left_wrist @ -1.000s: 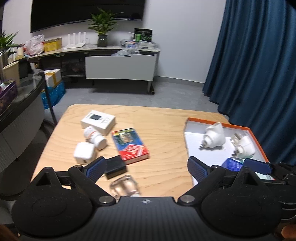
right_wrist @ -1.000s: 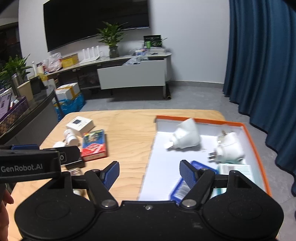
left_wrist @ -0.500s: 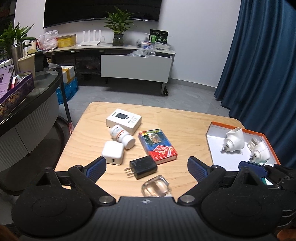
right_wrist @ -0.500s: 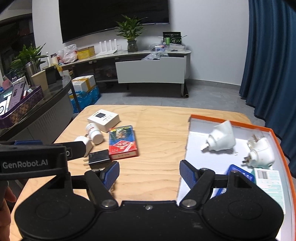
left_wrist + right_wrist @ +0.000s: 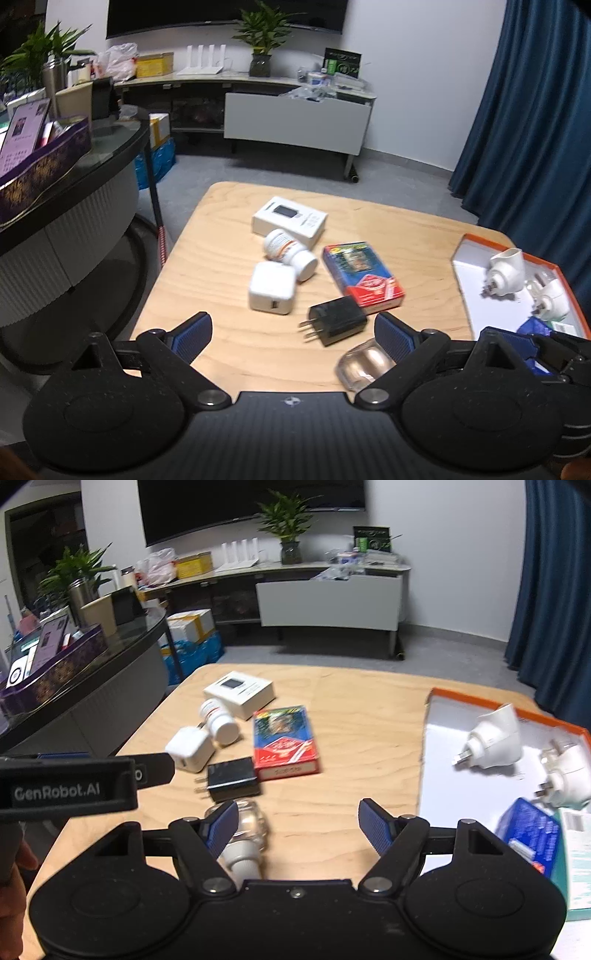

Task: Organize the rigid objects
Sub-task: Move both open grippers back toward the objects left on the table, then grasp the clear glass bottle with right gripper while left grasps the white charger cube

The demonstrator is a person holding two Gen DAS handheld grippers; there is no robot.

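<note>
Against the view a second earlier, both cameras had swung left: the loose pile sat nearer the middle of each picture, and the orange-edged tray (image 5: 466, 246) had slid toward the right edge.

Left gripper (image 5: 293, 334): jaws spread wide, empty, hanging over the tabletop (image 5: 221, 236) above the black plug adapter (image 5: 338, 319); we saw no contact. Right gripper (image 5: 298, 825): jaws likewise spread, nothing between the pads, bare wood beneath.

Loose on the tabletop: white box (image 5: 290, 220), pill bottle (image 5: 290, 253) on its side, white charger cube (image 5: 272, 288) just beside the bottle, card pack (image 5: 362, 273), and the adapter touching the pack's near end. A clear, glassy piece (image 5: 245, 823) lay closest to us, half behind the right gripper's left finger; we could not tell what it was.

In the tray: two white plugs (image 5: 493, 740) (image 5: 565, 775), a blue packet (image 5: 528, 830), and a pale box cut off at the right edge. Motion blur softened all labels.
</note>
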